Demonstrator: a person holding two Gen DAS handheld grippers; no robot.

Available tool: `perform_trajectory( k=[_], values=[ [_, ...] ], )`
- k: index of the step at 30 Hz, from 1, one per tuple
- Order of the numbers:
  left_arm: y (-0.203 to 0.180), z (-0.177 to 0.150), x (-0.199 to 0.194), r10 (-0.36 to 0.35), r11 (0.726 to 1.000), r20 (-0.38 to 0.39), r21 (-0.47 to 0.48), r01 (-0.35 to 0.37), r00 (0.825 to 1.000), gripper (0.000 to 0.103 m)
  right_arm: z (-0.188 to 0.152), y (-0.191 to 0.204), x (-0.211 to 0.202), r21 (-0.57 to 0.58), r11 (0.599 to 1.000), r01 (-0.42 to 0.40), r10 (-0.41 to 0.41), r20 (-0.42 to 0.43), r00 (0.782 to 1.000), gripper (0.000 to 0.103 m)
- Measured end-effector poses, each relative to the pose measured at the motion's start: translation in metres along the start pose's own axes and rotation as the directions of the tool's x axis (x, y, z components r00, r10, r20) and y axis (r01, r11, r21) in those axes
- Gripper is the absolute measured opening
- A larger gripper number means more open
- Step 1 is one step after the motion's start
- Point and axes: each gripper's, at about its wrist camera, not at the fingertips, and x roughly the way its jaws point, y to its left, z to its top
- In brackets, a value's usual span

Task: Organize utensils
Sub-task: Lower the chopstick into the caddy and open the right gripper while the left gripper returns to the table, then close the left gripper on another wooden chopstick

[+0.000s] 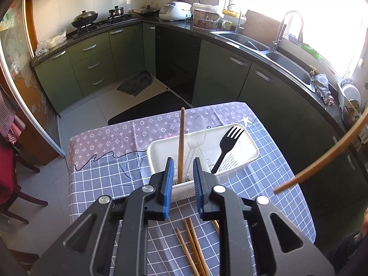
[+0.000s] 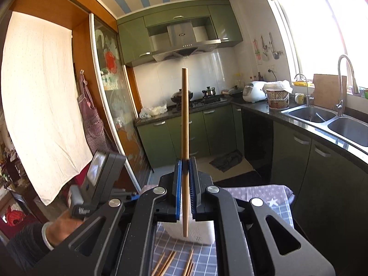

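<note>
Over checkered table (image 2: 207,260), upright chopstick (image 2: 185,138) in right claw (image 2: 185,170)

Blue-grey checked tablecloth (image 1: 110,179), white basket (image 1: 250,151), black fork (image 1: 226,145), brown chopstick (image 2: 185,138), green cabinets (image 1: 92,66).

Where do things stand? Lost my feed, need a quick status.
Left gripper open, dark chopstick standing loose in white basket. Right gripper shut on light chopstick, lifted. More chopsticks on table. Nothing blocking.

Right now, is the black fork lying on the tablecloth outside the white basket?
No, the black fork stands inside the white basket, leaning against its right side, not on the tablecloth.
</note>
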Motion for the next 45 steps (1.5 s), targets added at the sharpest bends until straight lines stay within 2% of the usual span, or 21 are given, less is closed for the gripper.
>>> perform_trajectory(
  k=[3,6,13,19,24,29,32,36,42,45],
  values=[
    [0.005,-0.007,-0.018,-0.014,1.0,0.028,-0.009,0.014,0.999,0.017,0.018,-0.001,0.024,0.001,0.999,0.038,-0.038,0.024,0.999,0.007],
    [0.008,-0.02,-0.031,-0.013,1.0,0.028,-0.007,0.013,1.0,0.02,0.023,-0.003,0.054,-0.008,0.997,0.08,-0.08,-0.003,0.997,0.007],
    [0.014,-0.059,-0.035,-0.031,0.999,-0.052,-0.019,0.03,0.998,0.02,-0.009,-0.015,0.117,-0.015,0.994,0.109,-0.11,-0.143,0.984,0.007],
    [0.018,-0.087,-0.023,-0.064,0.997,-0.147,-0.053,0.056,0.987,0.02,-0.036,-0.018,0.143,-0.034,0.994,0.107,-0.112,-0.222,0.969,0.008],
    [0.019,-0.102,-0.014,-0.069,0.996,-0.19,-0.066,0.058,0.979,0.02,-0.045,-0.014,0.134,-0.04,0.995,0.091,-0.098,-0.228,0.969,0.009],
    [0.016,-0.114,-0.003,-0.082,0.995,-0.232,-0.076,0.066,0.969,0.02,-0.049,-0.005,0.092,-0.041,0.998,0.053,-0.06,-0.192,0.98,0.009],
    [0.014,-0.123,0.012,-0.091,0.993,-0.28,-0.093,0.068,0.956,0.02,-0.064,-0.005,0.069,-0.042,0.998,0.04,-0.048,-0.22,0.974,0.009],
    [0.011,-0.138,0.037,-0.106,0.99,-0.354,-0.122,0.067,0.929,0.02,-0.099,-0.012,0.056,-0.052,0.998,0.043,-0.058,-0.314,0.948,0.009],
    [0.011,-0.153,0.076,-0.107,0.984,-0.458,-0.177,0.028,0.882,0.02,-0.161,-0.035,0.065,-0.053,0.997,0.064,-0.082,-0.487,0.869,0.009],
    [0.009,-0.155,0.088,-0.092,0.984,-0.492,-0.18,0.002,0.866,0.02,-0.179,-0.045,0.069,-0.045,0.997,0.065,-0.079,-0.527,0.847,0.009]
  ],
)
